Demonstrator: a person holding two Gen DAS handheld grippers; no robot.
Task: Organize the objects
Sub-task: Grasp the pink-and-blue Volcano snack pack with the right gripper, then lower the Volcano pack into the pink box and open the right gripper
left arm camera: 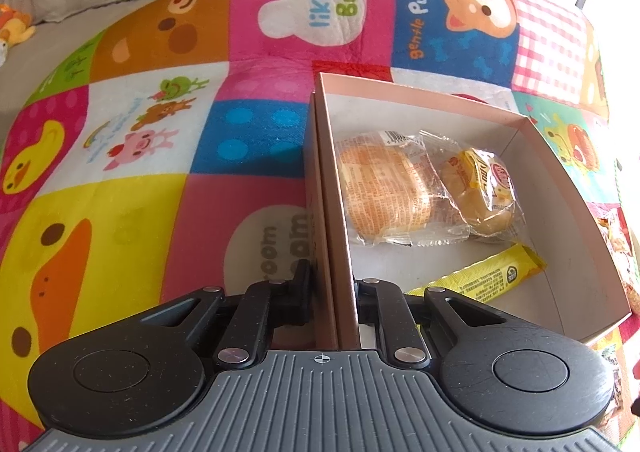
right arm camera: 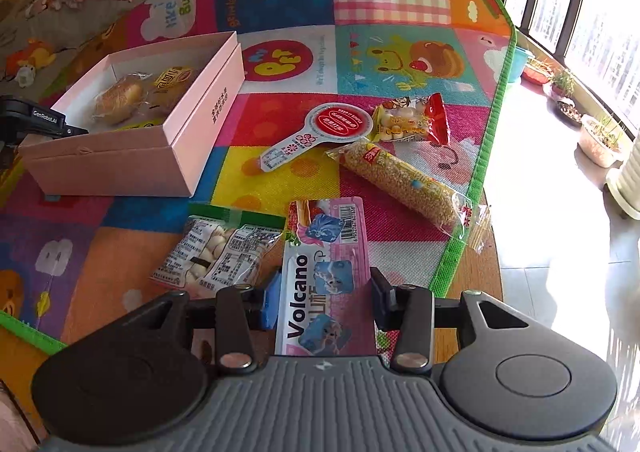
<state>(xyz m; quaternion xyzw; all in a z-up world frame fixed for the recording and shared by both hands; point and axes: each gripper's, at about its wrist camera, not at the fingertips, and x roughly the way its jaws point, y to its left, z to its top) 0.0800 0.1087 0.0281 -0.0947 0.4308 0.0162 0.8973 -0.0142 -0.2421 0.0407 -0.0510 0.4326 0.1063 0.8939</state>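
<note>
A pink cardboard box [left arm camera: 560, 188] lies open on the patchwork play mat. It holds two wrapped buns [left arm camera: 384, 188] [left arm camera: 480, 188] and a yellow stick pack [left arm camera: 492, 276]. My left gripper [left arm camera: 334, 292] is shut on the box's near left wall, one finger inside and one outside. The right wrist view shows the same box [right arm camera: 120, 168] at the left, with the left gripper [right arm camera: 44, 120] at its corner. My right gripper [right arm camera: 326, 300] is shut on a pink "Volcano" packet [right arm camera: 324, 252], with a pad against each long edge.
Loose snacks lie on the mat: a white candy bag [right arm camera: 216, 248], a grain bar [right arm camera: 404, 180], a red-and-yellow bag [right arm camera: 412, 120] and a paddle-shaped lolly [right arm camera: 320, 132]. The mat's green edge [right arm camera: 480, 156] runs down the right. Plant pots [right arm camera: 600, 140] stand beyond it.
</note>
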